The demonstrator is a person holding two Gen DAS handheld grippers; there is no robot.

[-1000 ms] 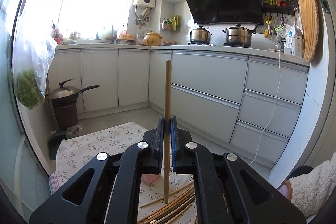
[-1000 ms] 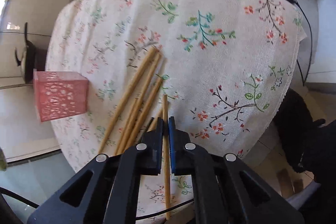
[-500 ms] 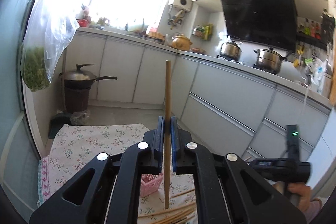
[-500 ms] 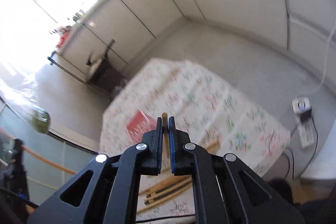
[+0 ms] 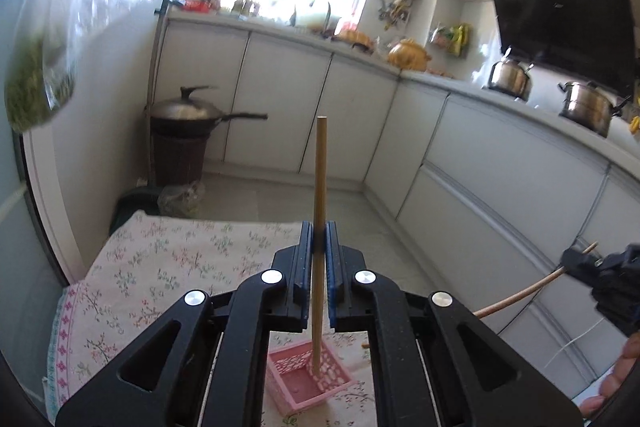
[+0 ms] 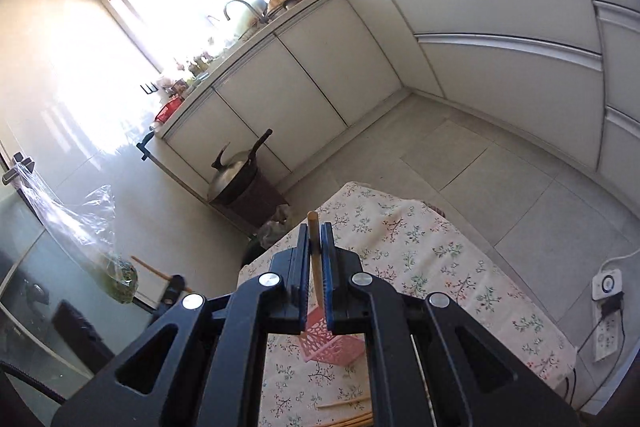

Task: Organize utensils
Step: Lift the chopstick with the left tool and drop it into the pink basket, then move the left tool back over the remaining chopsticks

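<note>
1. While the left gripper (image 5: 319, 247) hangs above the worktop (image 5: 160, 259), its fingers (image 5: 305, 259) pinch 1 chopstick (image 5: 320, 187) that stands upright, its lower tip inside the pink basket (image 5: 296, 383).
2. The basket sits on the flowered cloth (image 5: 180, 251) that covers the worktop.
3. The right gripper (image 6: 316, 251) has its fingers (image 6: 328, 259) pressed on a second chopstick (image 6: 313, 227), whose top end pokes just above the fingertips.
4. In the right wrist view the pink basket (image 6: 328, 347) lies below that gripper, and more loose chopsticks (image 6: 344, 415) lie on the cloth (image 6: 440, 267) near the bottom edge.
5. In the left wrist view the right gripper (image 5: 600, 275) shows at the right edge with its chopstick (image 5: 524, 295) slanting down.
</note>
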